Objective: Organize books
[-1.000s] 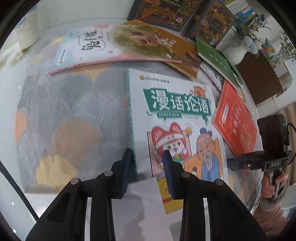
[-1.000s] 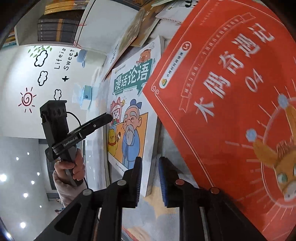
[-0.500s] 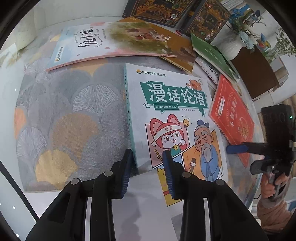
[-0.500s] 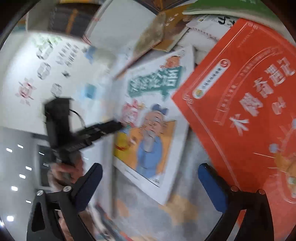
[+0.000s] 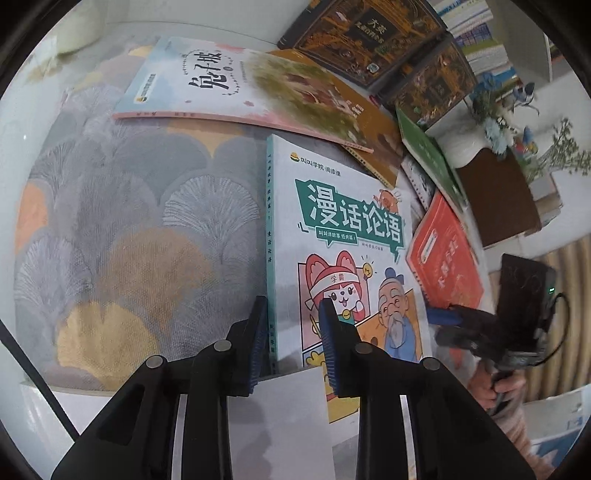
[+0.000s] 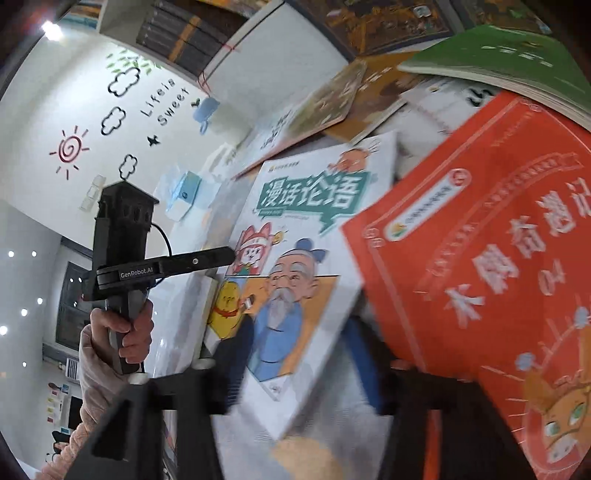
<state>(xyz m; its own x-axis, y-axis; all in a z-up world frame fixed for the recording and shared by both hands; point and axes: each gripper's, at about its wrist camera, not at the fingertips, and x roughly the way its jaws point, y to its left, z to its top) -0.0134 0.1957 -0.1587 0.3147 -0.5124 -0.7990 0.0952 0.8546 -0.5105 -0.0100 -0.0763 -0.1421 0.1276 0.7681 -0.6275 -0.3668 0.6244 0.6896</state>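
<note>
Teal-titled comic book (image 5: pixel 343 236) "漫话论语" pinched by left hand-held gripper (image 5: pixel 293 343); right hand-held gripper (image 6: pixel 295 365) closing astride its corner.

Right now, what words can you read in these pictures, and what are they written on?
"漫话论语": white cartoon book, big title.
"叫叫学院 阅读课": same book, top corner.
"兔子坡": pale book behind it.
"木偶奇遇记 04": red book, partly blurred.
"Life is Sweet": wall sticker.
"GenRobot.AI": left tool, on its body.
Small print on the white book's spine and the dark books: too small to read.
</note>
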